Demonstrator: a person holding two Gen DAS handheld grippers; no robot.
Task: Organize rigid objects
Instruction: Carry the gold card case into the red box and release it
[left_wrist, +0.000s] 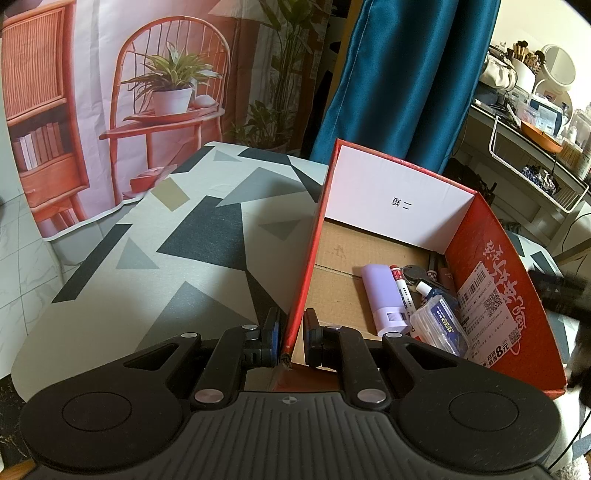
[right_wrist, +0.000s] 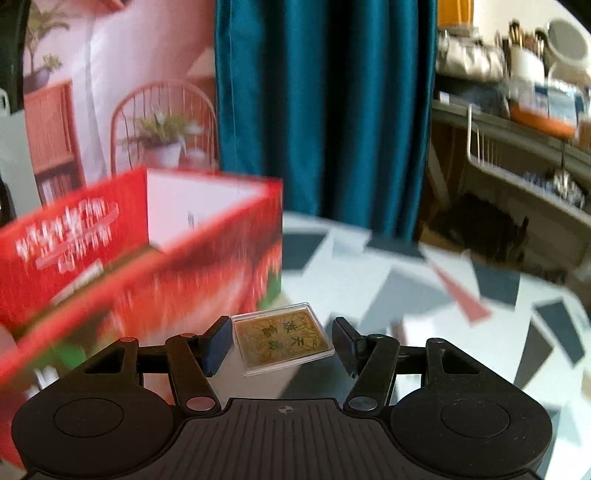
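**One Cased Card Between the Right Fingers, Box Wall Between the Left**

One flat gold card in a clear case lies on the patterned tablecloth, just beside the red box. Its face points upward; its long axis runs from near-left to far-right, skewed to the gripper's line of sight. The printed characters read inverted from the right wrist view.

The right gripper is held low and roughly level, its fingers straddling the case. The jaws stand apart; the left finger is just beside the case's edge, and the right finger is clear of it. Contact cannot be confirmed.

The left gripper is positioned at the near corner of the red box, one finger outside the wall and one inside. The jaws are close about the wall; whether the pads press on it cannot be told.

Inside the box lie a lilac cylindrical container, a white marker and a clear plastic case, grouped against the right wall.
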